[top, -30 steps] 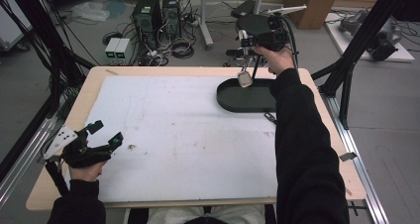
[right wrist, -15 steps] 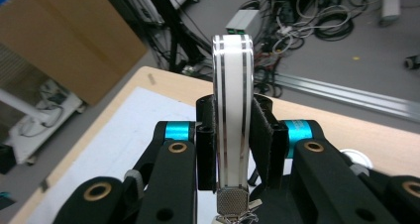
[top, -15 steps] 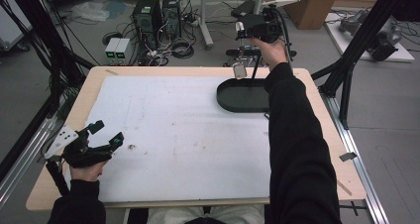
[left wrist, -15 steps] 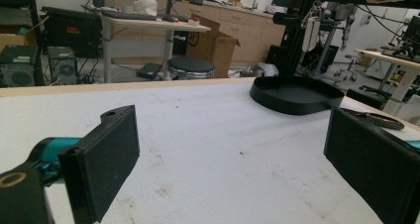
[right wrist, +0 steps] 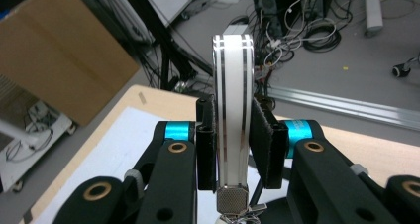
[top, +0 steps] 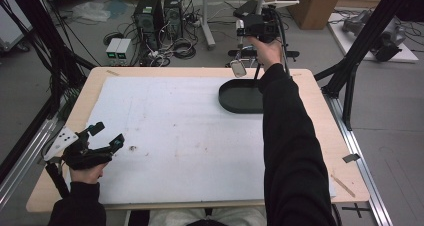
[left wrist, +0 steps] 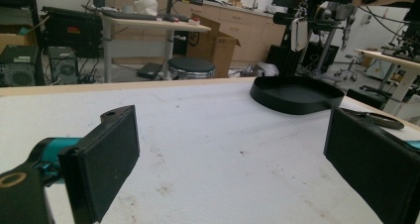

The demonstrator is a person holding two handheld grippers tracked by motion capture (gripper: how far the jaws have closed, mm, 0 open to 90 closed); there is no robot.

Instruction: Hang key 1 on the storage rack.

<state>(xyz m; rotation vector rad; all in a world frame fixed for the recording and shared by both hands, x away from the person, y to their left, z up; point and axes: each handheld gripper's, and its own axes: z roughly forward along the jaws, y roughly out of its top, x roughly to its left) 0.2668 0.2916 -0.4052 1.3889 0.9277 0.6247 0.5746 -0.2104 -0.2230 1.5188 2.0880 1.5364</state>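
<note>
Pinched between my right gripper's (right wrist: 233,147) jaws, a flat white object with silver stripes (right wrist: 233,110) hangs raised above the black tray (top: 240,97) at the table's (top: 310,86) far edge, while my left gripper (top: 106,136) rests spread wide near the front-left corner.

White case (right wrist: 233,115) — silver stripes; tray (top: 240,97) — black.

Counter (top: 310,93): pale wood top, rounded corners, seen whole in high view. Most of top covered by white sheet (top: 185,136), wood left bare along edges. Sheet marked with faint brown stains; small dark speck (top: 133,147) near left side. Black oval tray (top: 240,97) set on sheet at far right part, near far edge. Thin dark flat item (left wrist: 379,119) laid beside tray in left gripper view, kind not discernible.
</note>
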